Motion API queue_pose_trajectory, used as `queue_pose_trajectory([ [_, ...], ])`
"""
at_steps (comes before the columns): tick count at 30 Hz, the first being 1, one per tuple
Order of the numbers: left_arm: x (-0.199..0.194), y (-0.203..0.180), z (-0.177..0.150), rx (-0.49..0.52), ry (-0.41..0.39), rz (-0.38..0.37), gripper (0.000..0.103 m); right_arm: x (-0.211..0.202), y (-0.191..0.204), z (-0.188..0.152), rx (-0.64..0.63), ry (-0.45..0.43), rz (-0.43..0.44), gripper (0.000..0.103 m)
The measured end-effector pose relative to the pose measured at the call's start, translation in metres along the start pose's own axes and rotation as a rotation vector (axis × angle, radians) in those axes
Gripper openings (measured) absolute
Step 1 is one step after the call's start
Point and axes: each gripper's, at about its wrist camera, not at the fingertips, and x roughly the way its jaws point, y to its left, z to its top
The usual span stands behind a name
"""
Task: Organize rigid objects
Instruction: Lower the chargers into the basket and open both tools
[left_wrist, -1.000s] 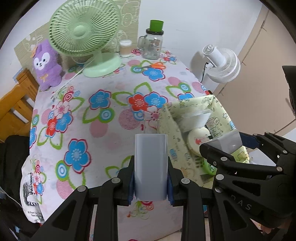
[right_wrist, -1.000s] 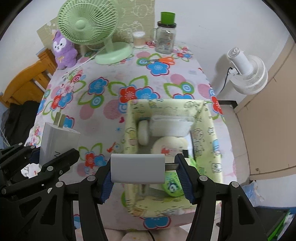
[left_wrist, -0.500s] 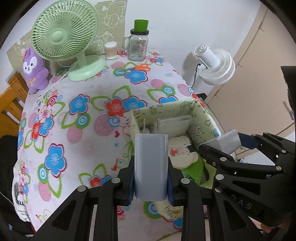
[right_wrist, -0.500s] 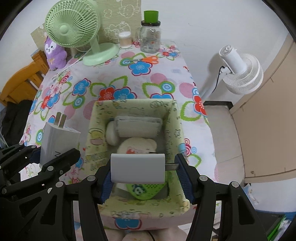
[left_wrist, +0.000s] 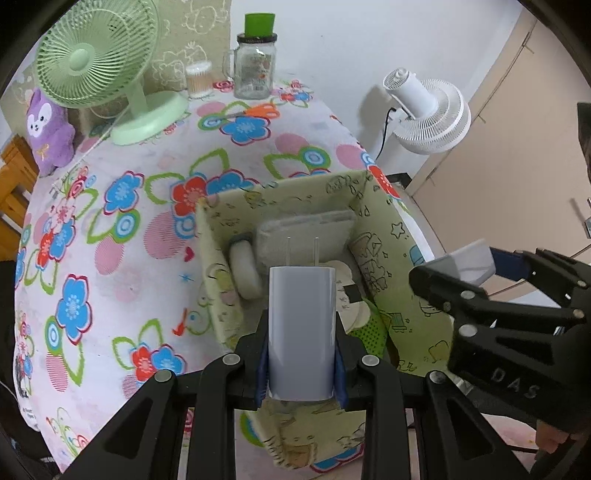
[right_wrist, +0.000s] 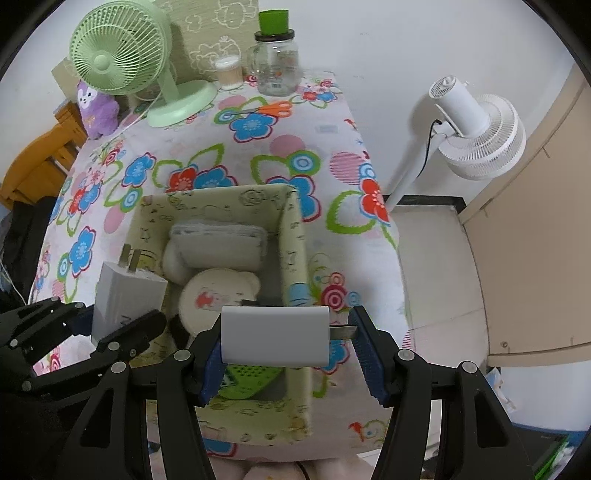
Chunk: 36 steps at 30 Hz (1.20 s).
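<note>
the left gripper (left_wrist: 301, 363) pinches a grey-white rectangular plastic wall charger (left_wrist: 301, 332) between its blue pads, prongs pointing away toward twelve o'clock. it hangs above the near-left part of the pale green cartoon-print fabric storage box (left_wrist: 391, 236), which sits on the flower-patterned tablecloth (left_wrist: 110, 240).

the right gripper (right_wrist: 286, 356) clamps a second white rectangular plastic charger (right_wrist: 275, 338) lying crosswise, its metal prongs pointing to three o'clock against the right pad. this one hovers over the box's near-right corner.

inside the box lie a folded white cloth (right_wrist: 221, 245) at twelve o'clock, a round cream case with a red figure (right_wrist: 214, 299) in the middle and a green perforated item (right_wrist: 247, 380) at six o'clock.

a mint-green desk fan (right_wrist: 122, 62) stands at eleven o'clock on the table, a glass jar with a green lid (right_wrist: 275, 62) at twelve.
</note>
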Motion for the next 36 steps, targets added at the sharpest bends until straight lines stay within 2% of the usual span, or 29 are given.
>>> queue_pose_trajectory([
  [8,0.020,-0.013,-0.004,0.019,0.051,0.001,0.027,0.008,-0.014,-0.003,0.007,0.025,0.004,0.064],
  [16,0.041,-0.018,-0.015,0.038,0.106,0.006,0.027,0.012,-0.011,-0.006,-0.015,0.037,0.006,0.064],
  [20,0.038,-0.018,-0.017,0.038,0.087,0.001,0.029,0.012,-0.008,-0.007,-0.023,0.035,0.000,0.064],
  [25,0.023,-0.014,-0.016,0.000,0.038,-0.040,0.070,0.010,-0.003,-0.009,-0.037,0.033,-0.002,0.064],
  [27,0.016,-0.013,-0.014,-0.011,0.024,-0.046,0.071,0.009,0.000,-0.010,-0.036,0.034,0.002,0.064],
  [31,0.006,-0.010,-0.011,0.018,0.009,-0.009,0.077,0.006,0.006,-0.009,-0.030,0.023,0.015,0.064],
  [36,-0.003,-0.002,-0.015,0.042,0.009,-0.007,0.077,0.004,0.018,-0.011,-0.022,0.020,0.045,0.064],
])
